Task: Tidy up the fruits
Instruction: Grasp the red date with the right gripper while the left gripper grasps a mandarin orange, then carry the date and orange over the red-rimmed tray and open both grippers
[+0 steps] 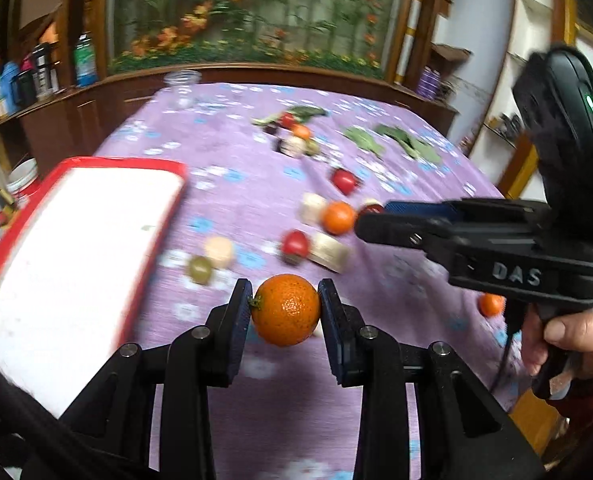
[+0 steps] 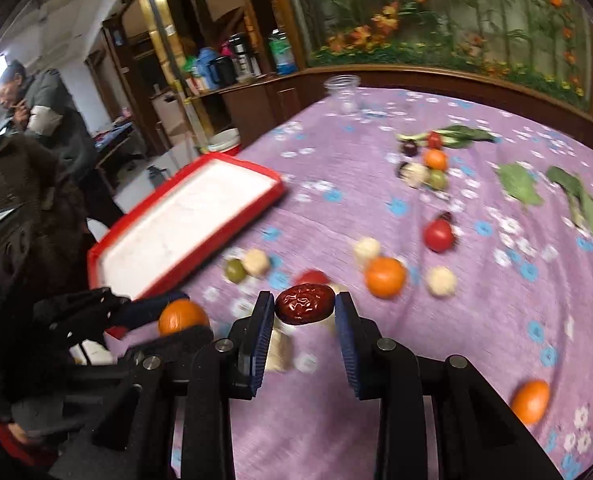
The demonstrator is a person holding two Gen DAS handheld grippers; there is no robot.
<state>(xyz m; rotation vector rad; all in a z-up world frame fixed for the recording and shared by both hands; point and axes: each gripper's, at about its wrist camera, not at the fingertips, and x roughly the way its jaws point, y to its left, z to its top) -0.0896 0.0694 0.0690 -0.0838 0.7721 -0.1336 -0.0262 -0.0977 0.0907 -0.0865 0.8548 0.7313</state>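
The bench (image 2: 436, 360), under a purple floral cloth, carries a red-rimmed white tray (image 2: 184, 232) at its left edge, with loose fruit scattered to the tray's right. The left tongs (image 1: 286, 310) pinch an orange (image 1: 286, 310), lifted off the cloth just right of the tray; its stem points toward the tray. The right tongs (image 2: 304, 305) pinch a wrinkled red date (image 2: 304, 305), farther right of the tray, its long axis lying across the pads. The left hand is nearer, so the orange likely reaches the tray first.
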